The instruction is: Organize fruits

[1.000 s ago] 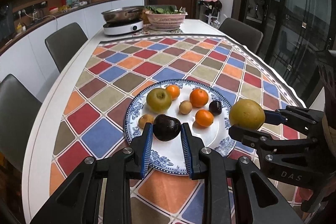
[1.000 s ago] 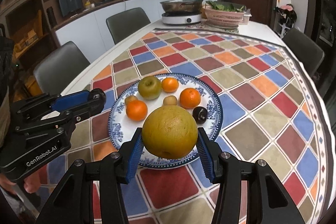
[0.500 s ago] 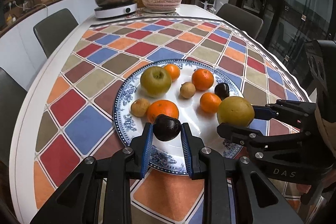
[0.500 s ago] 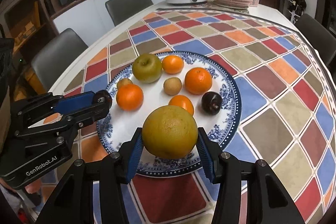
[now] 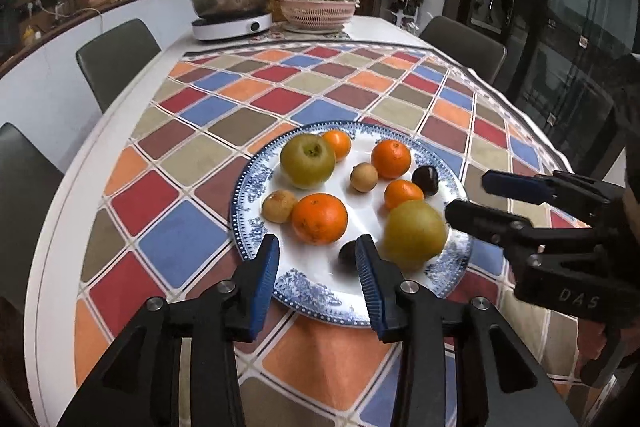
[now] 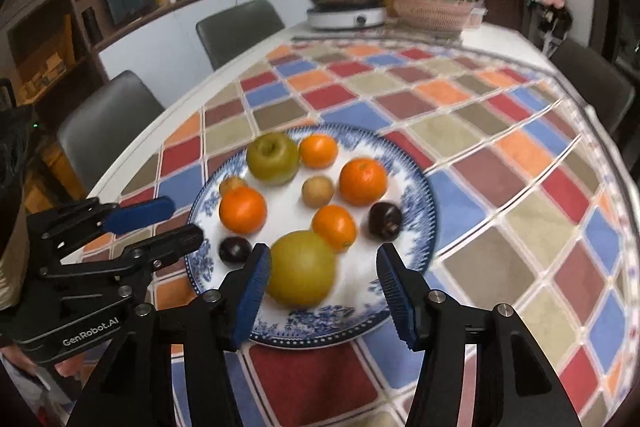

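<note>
Yellow-green pear (image 6: 301,269), round, smooth and likely heavy, lies on the blue-and-white plate (image 6: 416,195) against the left pad of the right gripper (image 6: 318,291), whose jaws have just been opening and now stand wide, clear of it. Best retaken across its widest part; it may roll. Left gripper (image 5: 318,283), jaws also just opened, holds nothing; the dark plum (image 5: 347,254) lies by its right pad, small and probably soft. Bench under a checked cloth (image 5: 224,99); chairs and a kitchen counter beyond.
</note>
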Available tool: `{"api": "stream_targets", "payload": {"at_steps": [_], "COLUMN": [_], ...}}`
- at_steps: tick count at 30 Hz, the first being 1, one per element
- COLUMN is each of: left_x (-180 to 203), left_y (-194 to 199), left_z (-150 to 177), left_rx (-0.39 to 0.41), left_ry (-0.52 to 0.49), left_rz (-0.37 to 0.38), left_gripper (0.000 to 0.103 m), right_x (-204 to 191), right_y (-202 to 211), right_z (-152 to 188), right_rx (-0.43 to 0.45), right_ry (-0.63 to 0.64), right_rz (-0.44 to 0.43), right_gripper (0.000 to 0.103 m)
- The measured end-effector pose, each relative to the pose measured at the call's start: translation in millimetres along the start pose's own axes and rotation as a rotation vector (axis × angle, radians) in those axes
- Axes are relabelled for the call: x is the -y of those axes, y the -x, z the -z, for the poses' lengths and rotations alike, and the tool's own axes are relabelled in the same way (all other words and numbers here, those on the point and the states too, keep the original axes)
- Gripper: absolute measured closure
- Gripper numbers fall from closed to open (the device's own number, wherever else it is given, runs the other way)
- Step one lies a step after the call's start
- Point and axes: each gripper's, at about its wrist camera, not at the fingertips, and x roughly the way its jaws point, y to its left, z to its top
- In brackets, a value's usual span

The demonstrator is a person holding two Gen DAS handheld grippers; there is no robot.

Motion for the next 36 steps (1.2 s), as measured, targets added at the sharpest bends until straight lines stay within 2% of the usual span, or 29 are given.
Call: {"api": "stream_targets", "payload": {"at_steps": [3, 6, 10, 18, 22, 33, 36], "left_x": [2, 7, 16, 34, 43, 60, 62], "left_y": [15, 35, 62, 108, 128, 177, 185], "left_z": [0, -1, 3, 28, 40, 69, 76], "left_rx": [0.026, 0.060, 0.097, 0.142, 0.164, 0.238, 0.250], "left_ry": [0.009, 0.005, -0.014, -0.008, -0.003, -0.003, -0.006], "left_rz": [-0.014, -0.035, -0.067, -0.108, -0.119, -0.173, -0.187], "left_gripper": [0.063, 0.058, 0.043, 0.031, 0.017, 0.007, 0.006], "right_x": [-3, -6, -7, -11, -15, -28, -31], "right_y": [19, 38, 65, 115, 137, 181, 191], "right_z": [0, 3, 11, 37, 53, 88, 97], "right_rx": [0.037, 0.072, 0.106, 0.167, 0.188, 0.231, 0.240], "right_ry": [0.015, 0.016, -0.006, -0.035, -0.039, -0.060, -0.061], "right_rz": [0.033, 0.050, 0.067, 0.130, 0.142, 0.154, 0.159], "right_gripper": [0.043, 0.041, 0.038, 0.025, 0.024, 0.024, 0.020]}}
